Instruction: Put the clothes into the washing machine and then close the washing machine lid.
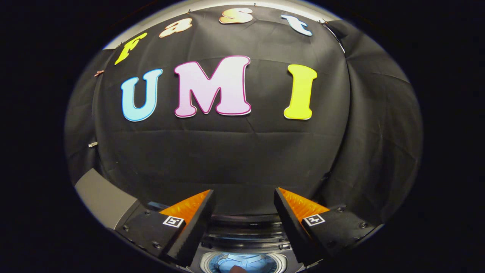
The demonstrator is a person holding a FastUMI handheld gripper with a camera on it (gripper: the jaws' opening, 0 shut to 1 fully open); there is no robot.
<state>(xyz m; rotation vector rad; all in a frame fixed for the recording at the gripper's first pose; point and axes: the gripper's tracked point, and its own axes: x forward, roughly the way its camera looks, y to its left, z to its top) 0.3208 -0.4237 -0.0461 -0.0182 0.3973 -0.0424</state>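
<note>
Spread wide with nothing between them, the fingers of the gripper [244,197] point at the black cloth wall [235,151] of the booth. Below and between the fingers sits the top-loading washing machine [244,231] with a dark control panel, its lid up. Pale blue clothes [242,262] lie inside its round drum opening. Left of the washing machine stands a grey box-like surface [102,199].

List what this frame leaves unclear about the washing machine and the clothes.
- Washing machine: mostly cut off below the open gripper; lid position unclear.
- Clothes in the drum: a bluish patch, pieces can't be counted.
- Small reddish thing at the drum's near edge: cut off, unidentifiable.
</note>
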